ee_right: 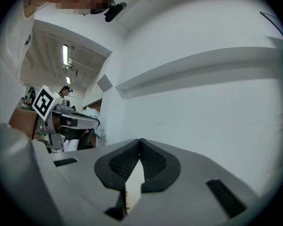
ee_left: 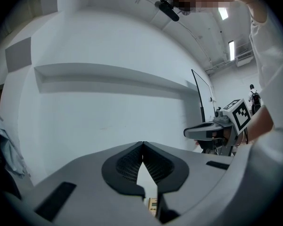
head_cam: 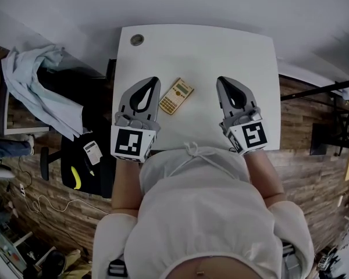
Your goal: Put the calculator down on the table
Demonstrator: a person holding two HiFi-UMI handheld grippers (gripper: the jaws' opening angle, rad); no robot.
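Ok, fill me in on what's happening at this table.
A person stands at the white table with a gripper in each hand. The calculator lies flat on the table between them, closer to the left gripper. Both it and the right gripper have their jaws together and hold nothing, so the calculator is already down.

I seem to be working in an office or lab room. My left tongs (head_cam: 153, 81) and right tongs (head_cam: 221, 80) hover over a white desk (head_cam: 198, 45) with a round cable hole (head_cam: 137, 39) ahead of the left tongs. Left of them, a black chair (head_cam: 75, 86) draped with pale cloth (head_cam: 32, 77) stands on a wood-plank floor (head_cam: 302, 121) with loose cables (head_cam: 29, 205). White walls (ee_left: 108, 117) stand ahead, with strip lights (ee_right: 65, 53) overhead.
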